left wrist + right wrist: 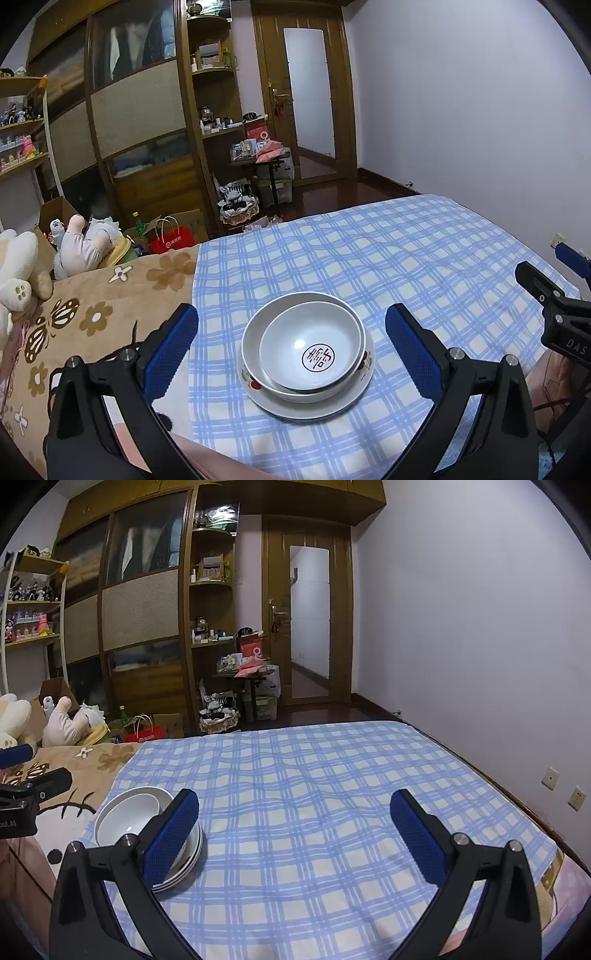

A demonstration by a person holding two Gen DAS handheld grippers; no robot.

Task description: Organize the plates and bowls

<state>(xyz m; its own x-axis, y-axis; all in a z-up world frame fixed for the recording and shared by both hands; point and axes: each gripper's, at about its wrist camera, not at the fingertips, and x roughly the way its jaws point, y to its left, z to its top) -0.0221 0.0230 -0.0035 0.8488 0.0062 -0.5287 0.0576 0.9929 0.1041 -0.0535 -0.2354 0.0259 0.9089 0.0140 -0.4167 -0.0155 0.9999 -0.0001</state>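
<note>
Here the stack sits on the blue checked cloth (406, 258) spread over the bed: a small bowl (312, 349) with a red-and-black mark on its floor, nested in a larger bowl (258, 332), both resting on a flower-rimmed plate (332, 402). It lies straight ahead of the left hand-held gripper (291, 332), centred between its blue pads, which stand wide apart and touch nothing. From the right hand-held gripper (295, 812), also spread wide and empty, the stack lies off to the left, partly hidden behind its left pad (171, 840). So the left hand looks the nearer and better lined up, and any next grasp would likely fall to it; the stack is round, with no long axis to align on. The left wrist view shows the bowls' interiors and the plate's painted rim in full; the right wrist view adds the layered rims from the side, and the bare stretch of cloth to the stack's right.
</note>
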